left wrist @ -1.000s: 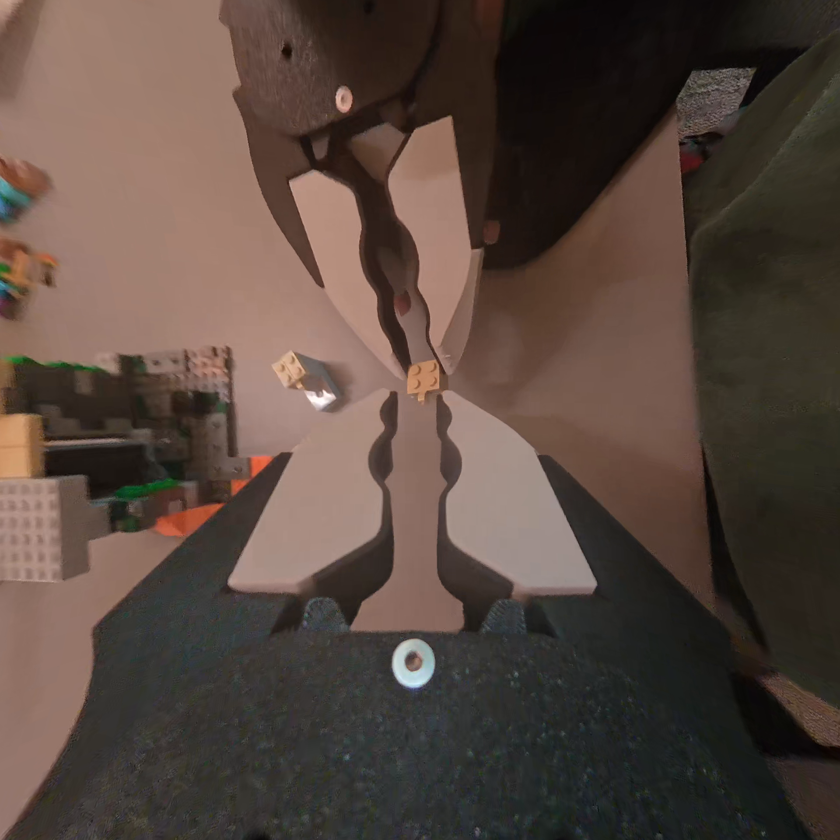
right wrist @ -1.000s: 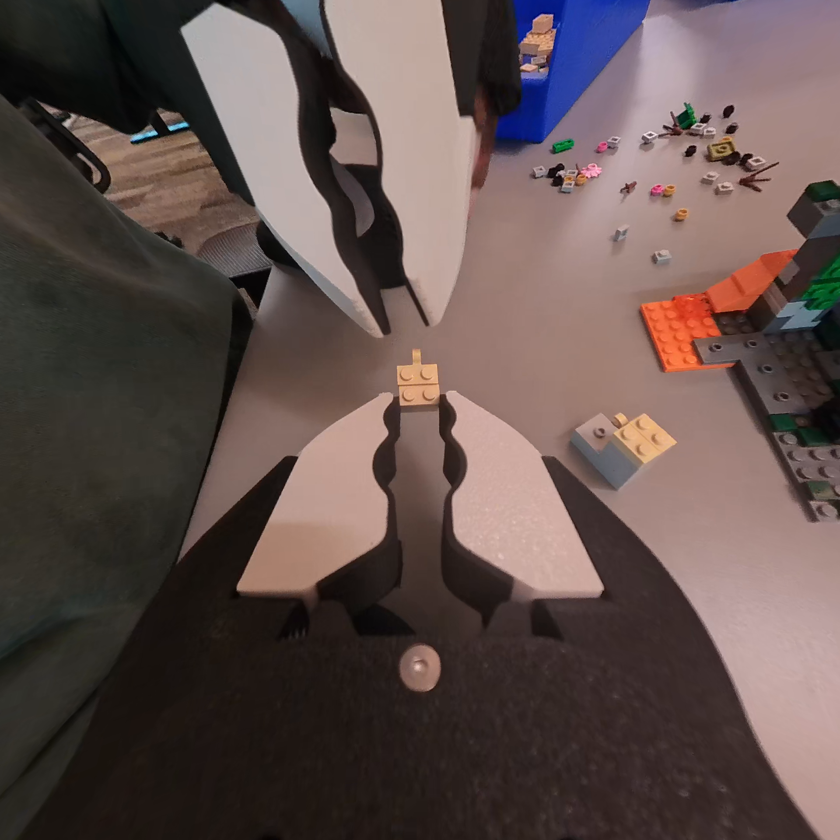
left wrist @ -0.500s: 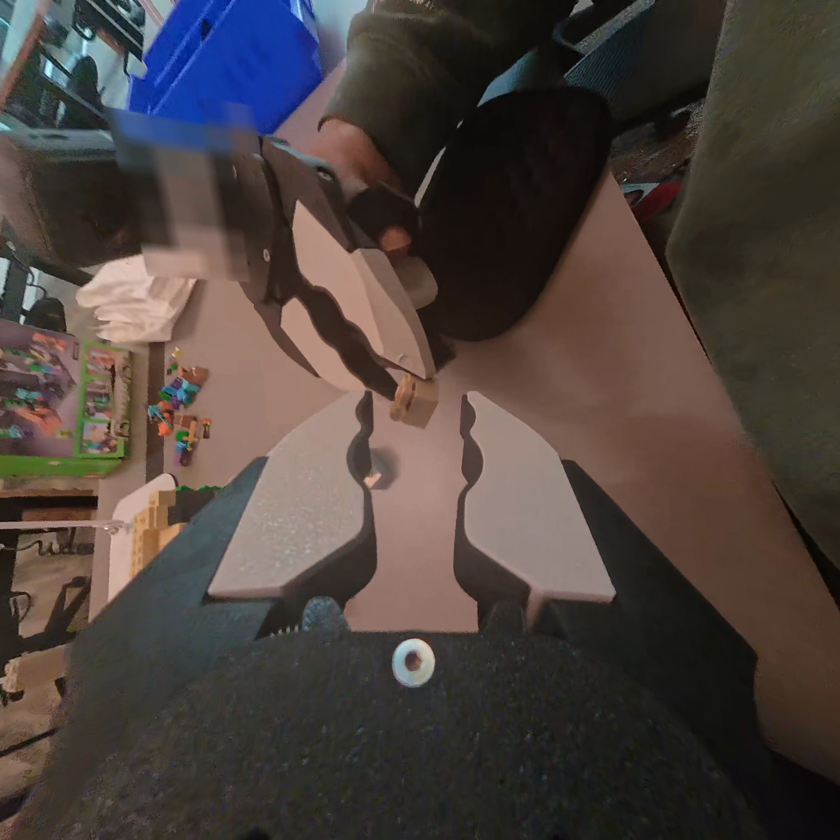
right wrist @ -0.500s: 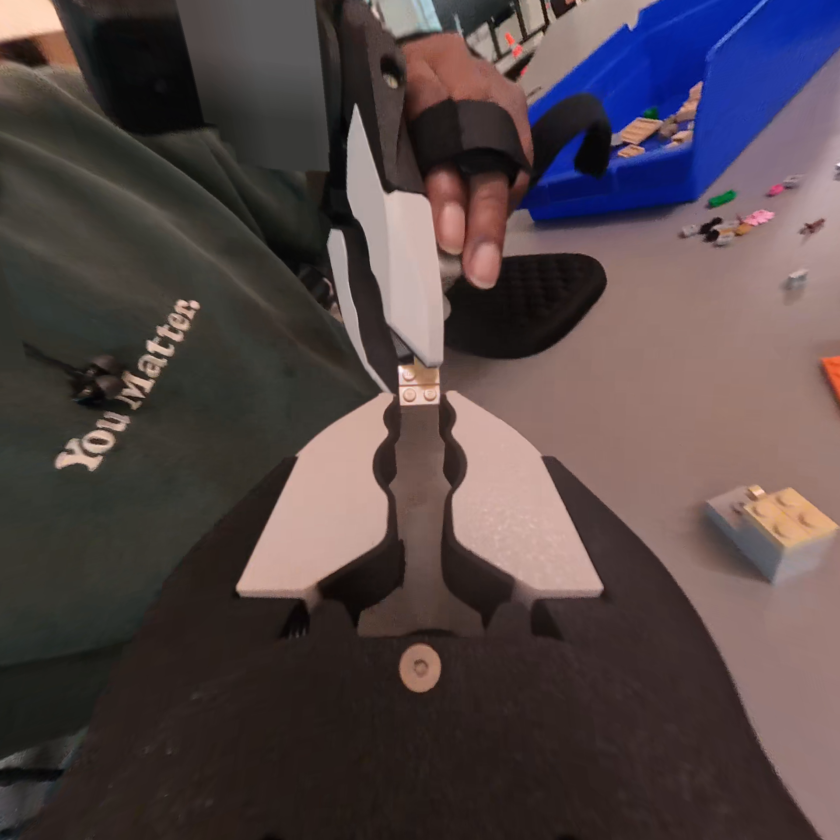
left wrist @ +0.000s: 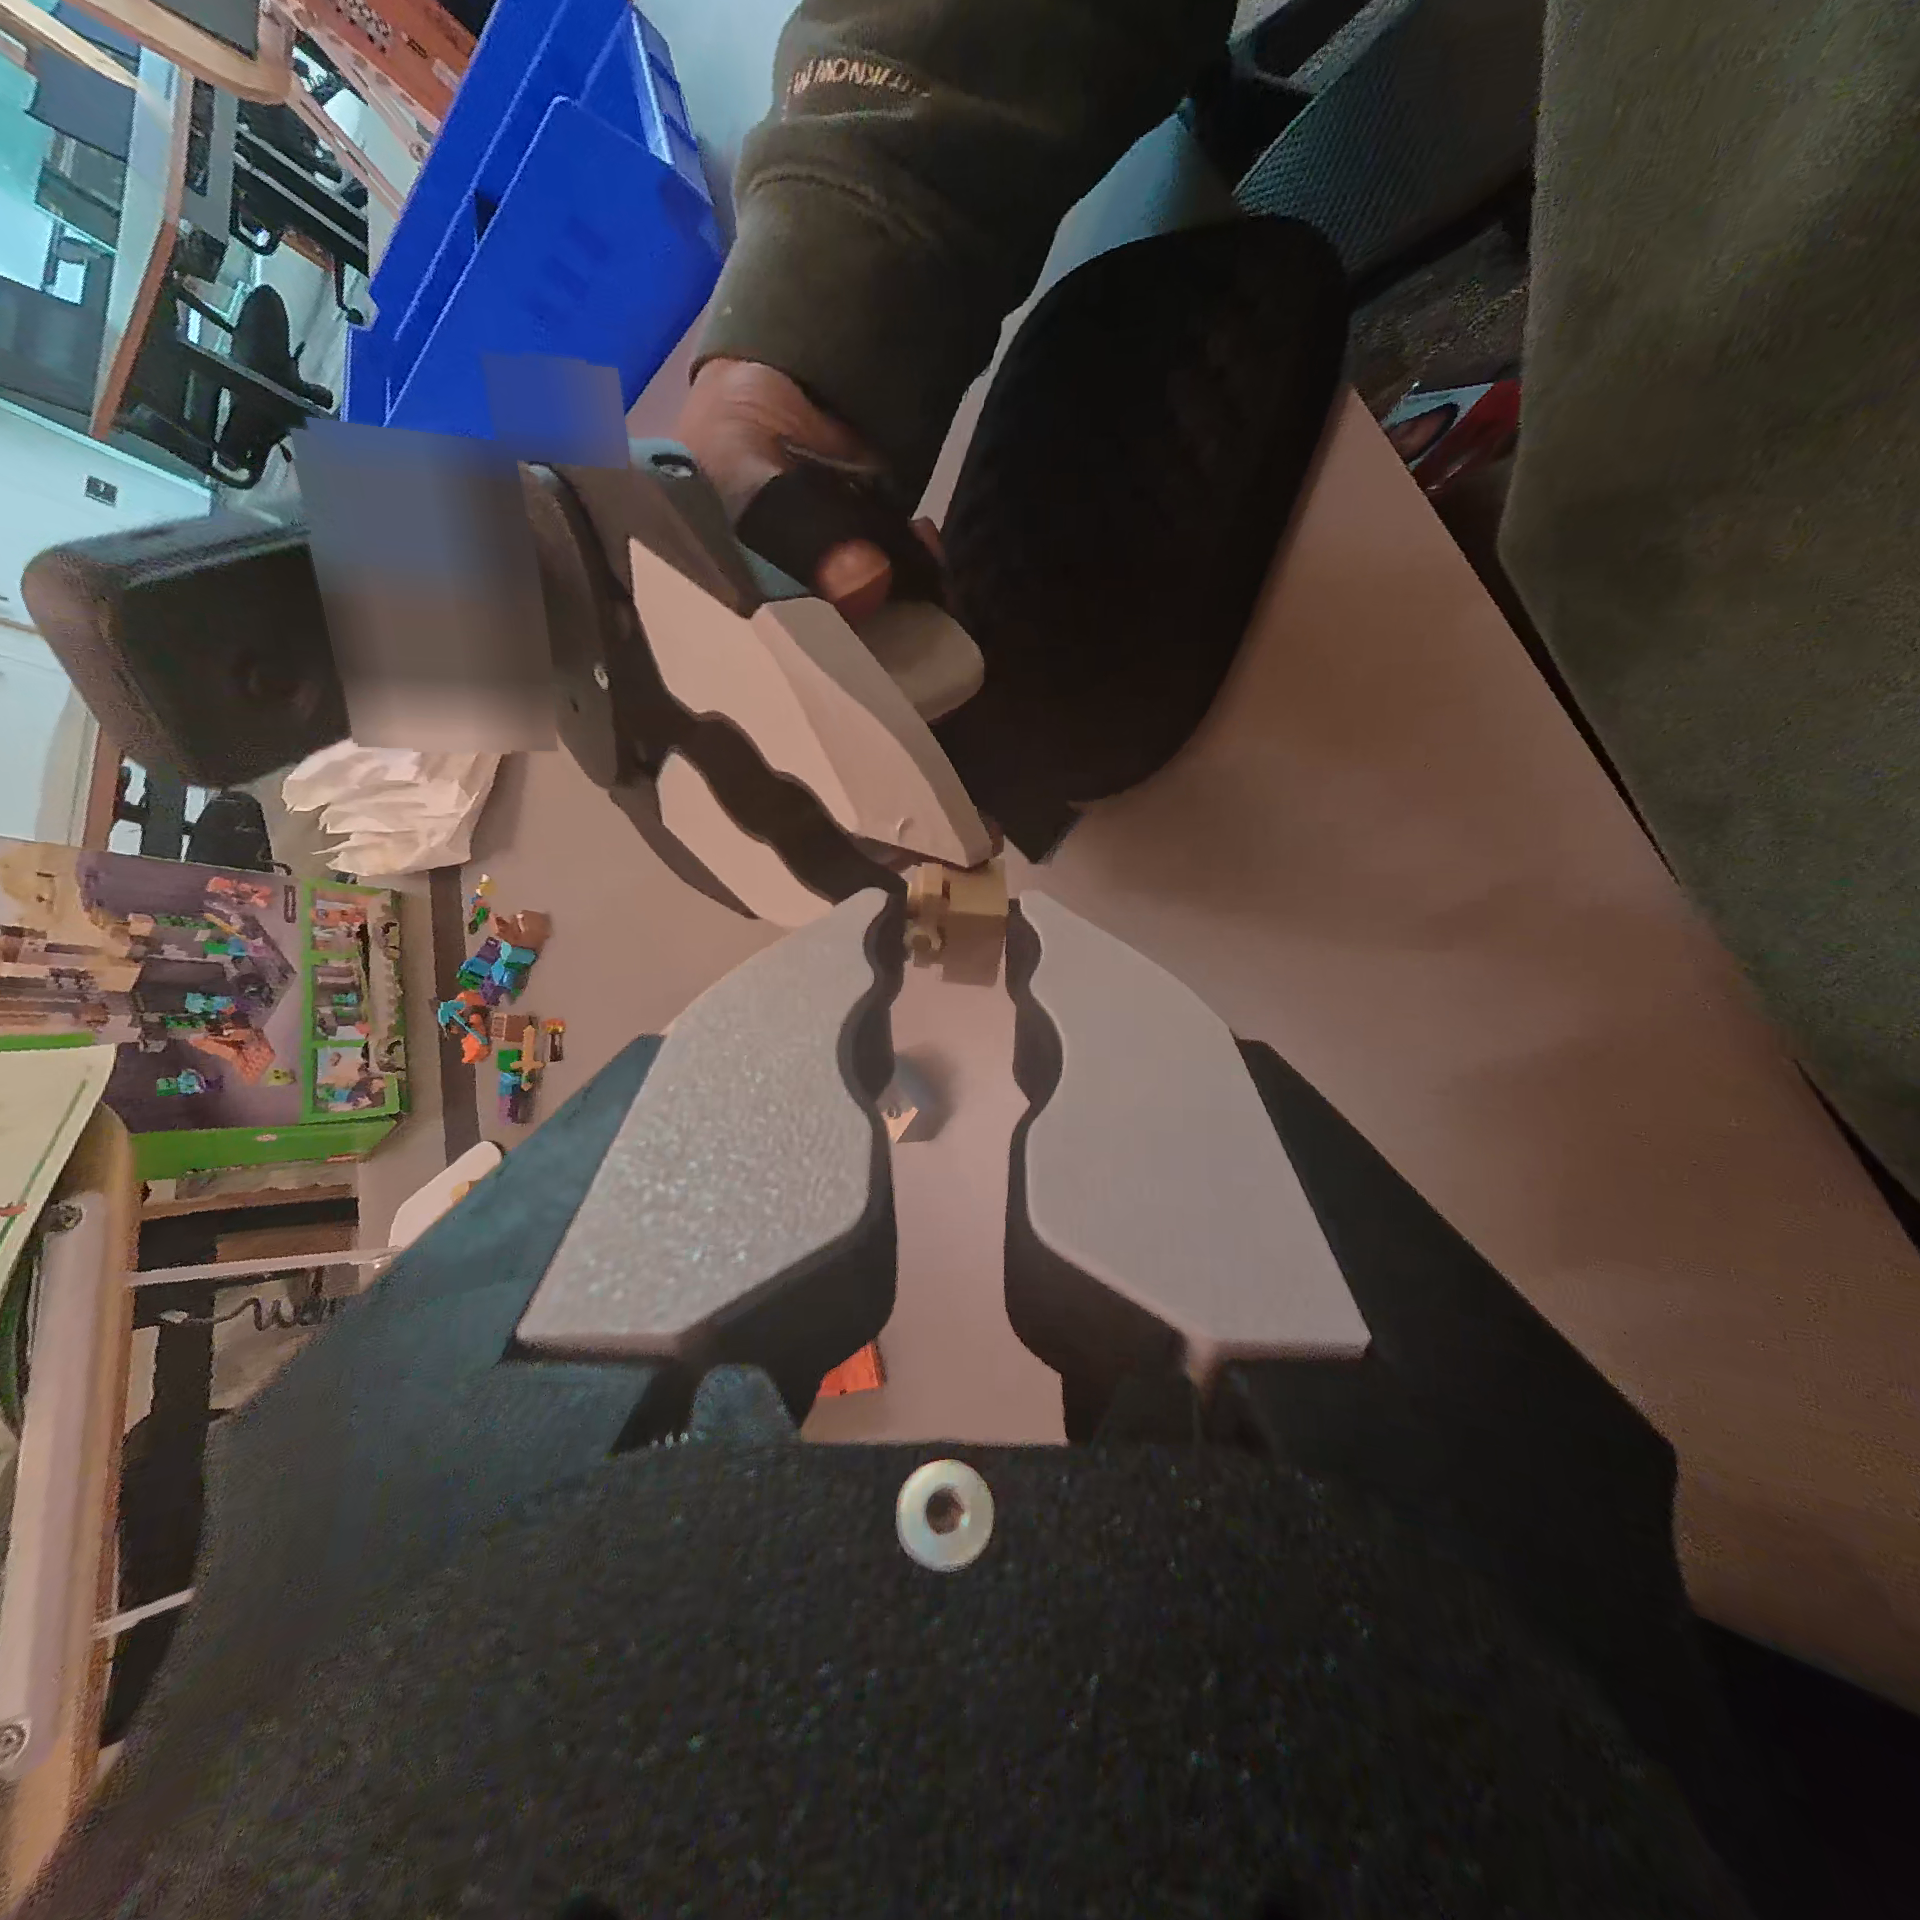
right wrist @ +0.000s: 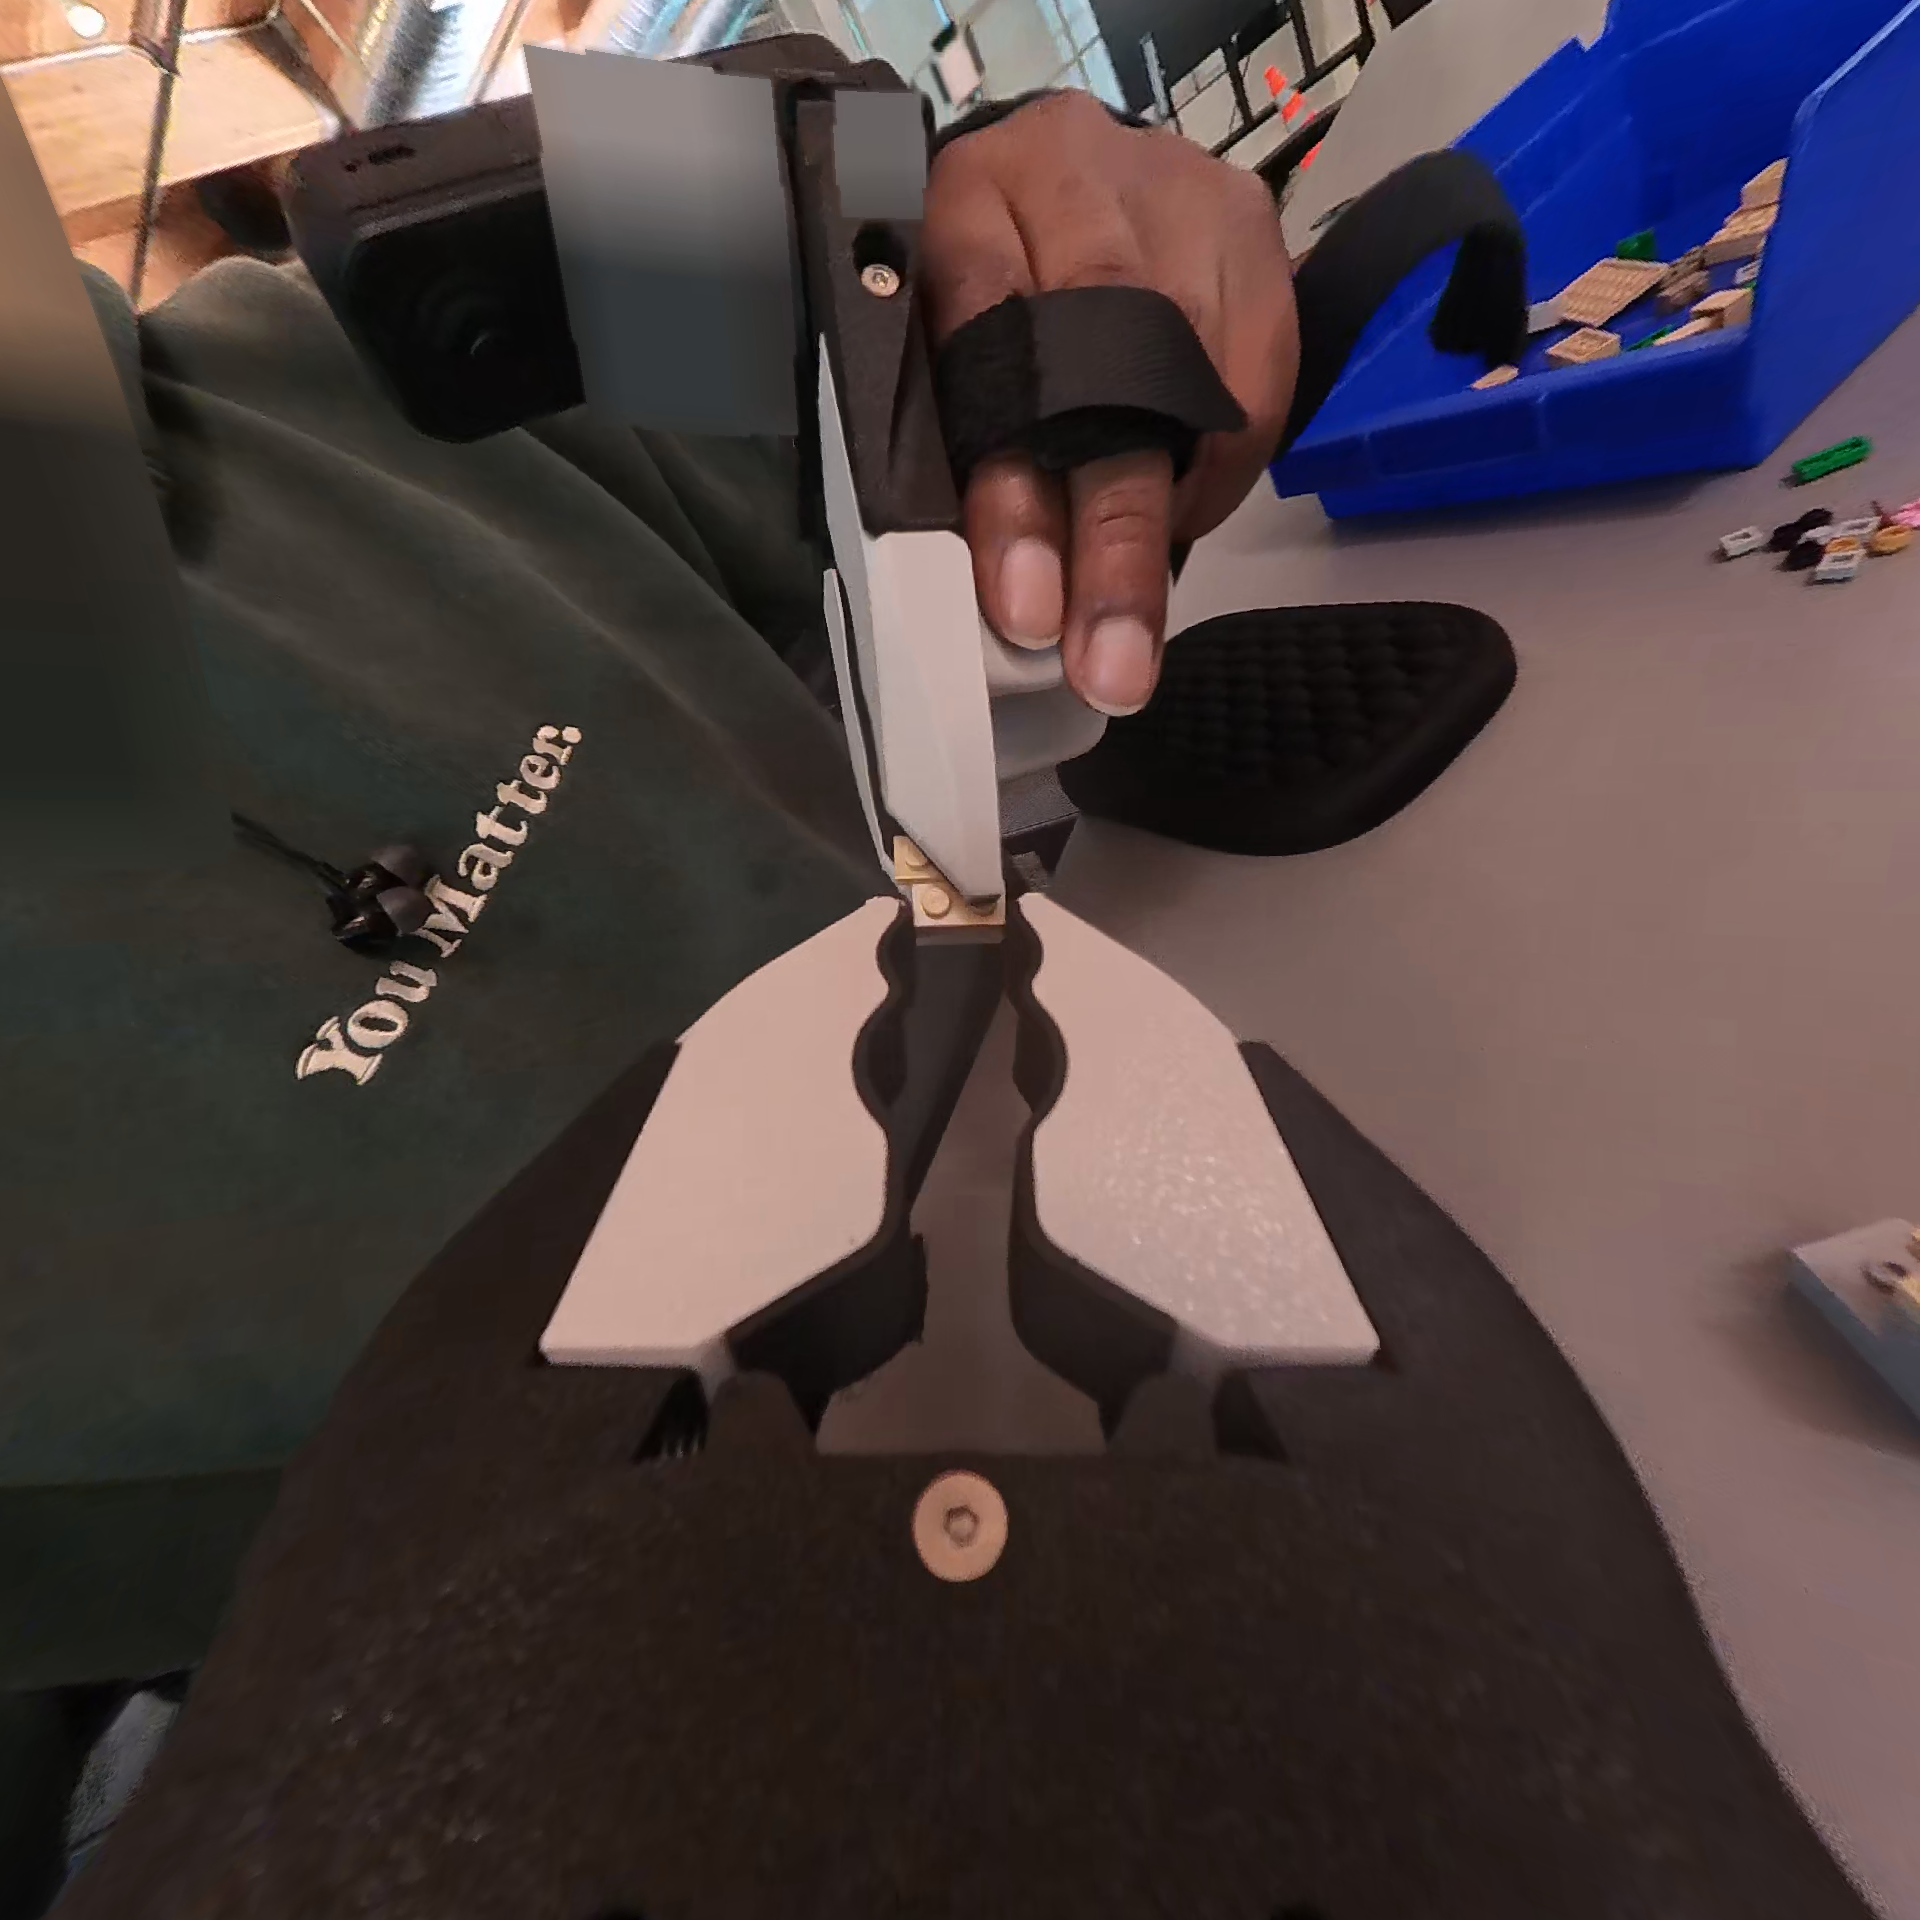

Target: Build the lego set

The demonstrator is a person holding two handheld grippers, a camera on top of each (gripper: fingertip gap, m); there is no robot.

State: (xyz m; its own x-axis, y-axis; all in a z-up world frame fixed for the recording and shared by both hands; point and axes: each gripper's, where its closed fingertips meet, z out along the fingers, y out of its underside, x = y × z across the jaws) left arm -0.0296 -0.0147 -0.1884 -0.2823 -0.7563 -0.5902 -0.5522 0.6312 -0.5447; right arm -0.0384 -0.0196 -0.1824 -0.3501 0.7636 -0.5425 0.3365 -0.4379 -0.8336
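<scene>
The right gripper (right wrist: 961,914) is clenched on a small tan plate (right wrist: 958,914), pads pressing its two sides at the very tips. The left gripper (left wrist: 956,925) meets the same piece head-on: in the left wrist view the tan plate (left wrist: 961,925) sits betw. its tips w/ both pads against it, so it's gripped from both ends (stud side and a small clip at 9 o'clock). A gloved hand (right wrist: 1101,343) holds the left gripper's handle.

Around the tips: grey table (right wrist: 1558,935), black mesh pad (right wrist: 1299,717) at approx. 1 o'clock, blue bin (right wrist: 1621,343) of tan parts at 2 o'clock, loose small bricks (right wrist: 1829,540) beside it, a grey-blue brick (right wrist: 1860,1320) at 4 o'clock. Left view: set box (left wrist: 208,997) and minifig parts (left wrist: 499,1008) at 9 o'clock.
</scene>
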